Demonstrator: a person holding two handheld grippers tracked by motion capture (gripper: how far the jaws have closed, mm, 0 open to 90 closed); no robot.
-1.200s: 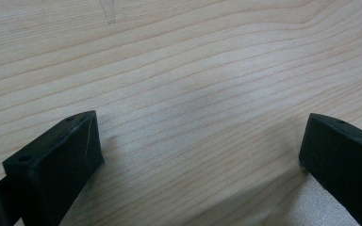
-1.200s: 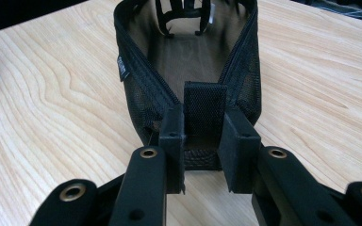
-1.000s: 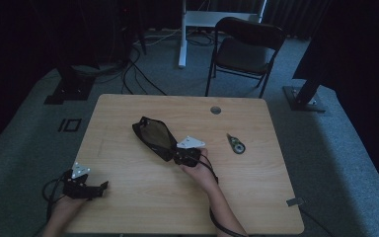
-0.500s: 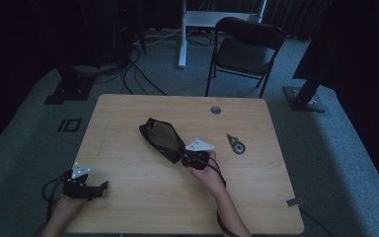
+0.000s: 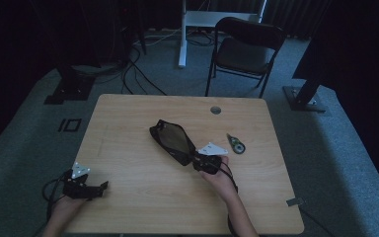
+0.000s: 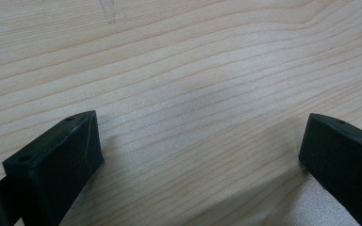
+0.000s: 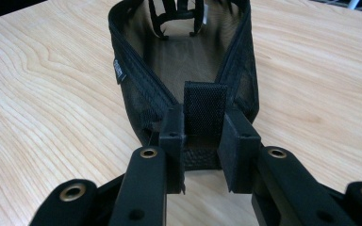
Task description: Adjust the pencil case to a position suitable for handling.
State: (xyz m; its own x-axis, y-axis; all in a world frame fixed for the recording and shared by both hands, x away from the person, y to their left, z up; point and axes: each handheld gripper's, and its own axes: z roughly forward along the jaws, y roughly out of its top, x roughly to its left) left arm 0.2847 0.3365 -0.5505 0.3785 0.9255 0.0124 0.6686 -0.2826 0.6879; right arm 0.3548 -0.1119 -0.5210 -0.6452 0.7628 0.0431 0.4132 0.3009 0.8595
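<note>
Two hand-held grippers are working at the desk (image 5: 128, 123), and only one is carrying anything. The right hand-held gripper (image 7: 202, 141) is pinching a short black webbing tab (image 7: 204, 110) at the near end of an open black mesh pouch (image 5: 171, 142), its jaws drawn narrow on either side of the tab. The pouch is lying near the middle of the desk, its mouth gaping upward and its far end pointing away from the person. The left hand-held gripper (image 5: 90, 188) is resting at the desk's near left corner, well apart from the pouch, with its jaws standing wide over bare wood and nothing between them.

Risk is sitting mostly in that small grip. The tab is narrow and the jaws are catching it near their tips, so a sharp tug could be pulling it free. The pouch is soft and unsupported at its far end, so any lift or drag is likely leaving it sagging, folding or closing its mouth. A small tape dispenser (image 5: 236, 144) is lying just to the right of the hand, and a sideways swing could be knocking it toward the desk's edge.
</note>
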